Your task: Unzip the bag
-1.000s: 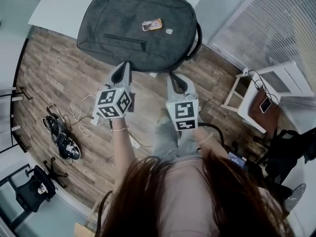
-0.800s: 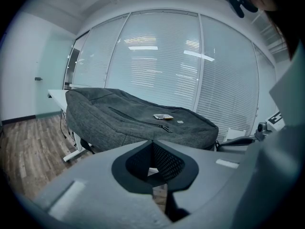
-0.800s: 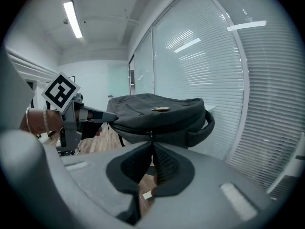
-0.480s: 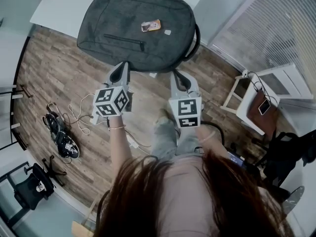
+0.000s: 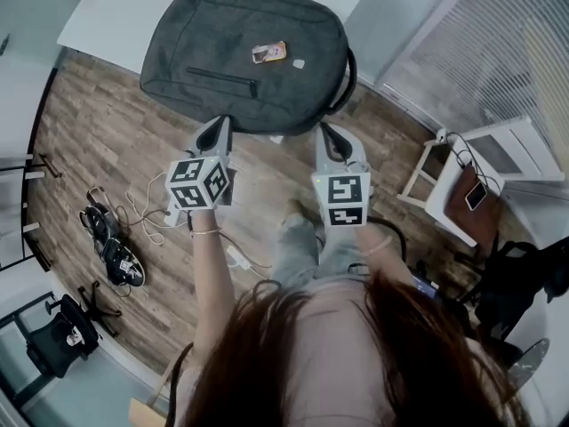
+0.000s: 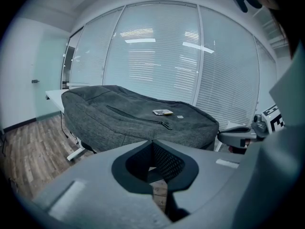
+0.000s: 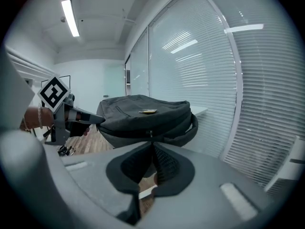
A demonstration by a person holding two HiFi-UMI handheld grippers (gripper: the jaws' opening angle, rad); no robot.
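Observation:
A dark grey backpack (image 5: 249, 56) lies flat on a white table (image 5: 116, 16), its near side hanging over the table's edge. A front pocket zipper (image 5: 222, 76) runs across its top, closed. A small card (image 5: 271, 52) rests on the fabric. My left gripper (image 5: 220, 124) is shut and empty, its tip just short of the bag's near side. My right gripper (image 5: 329, 133) is also shut and empty, close to the bag's lower right corner. In the right gripper view a zipper pull (image 7: 150, 133) on the bag's side seam shows right above the closed jaws.
The bag's carry handle (image 5: 348, 78) loops out on its right side. On the wooden floor lie shoes (image 5: 111, 243) and loose cables (image 5: 147, 203) at the left. A white stool (image 5: 462, 185) with a phone stands at the right. Window blinds (image 5: 480, 52) lie beyond.
Both grippers have crept forward toward the bag's near side, the right one drifting a little to the right. The bag has not moved.

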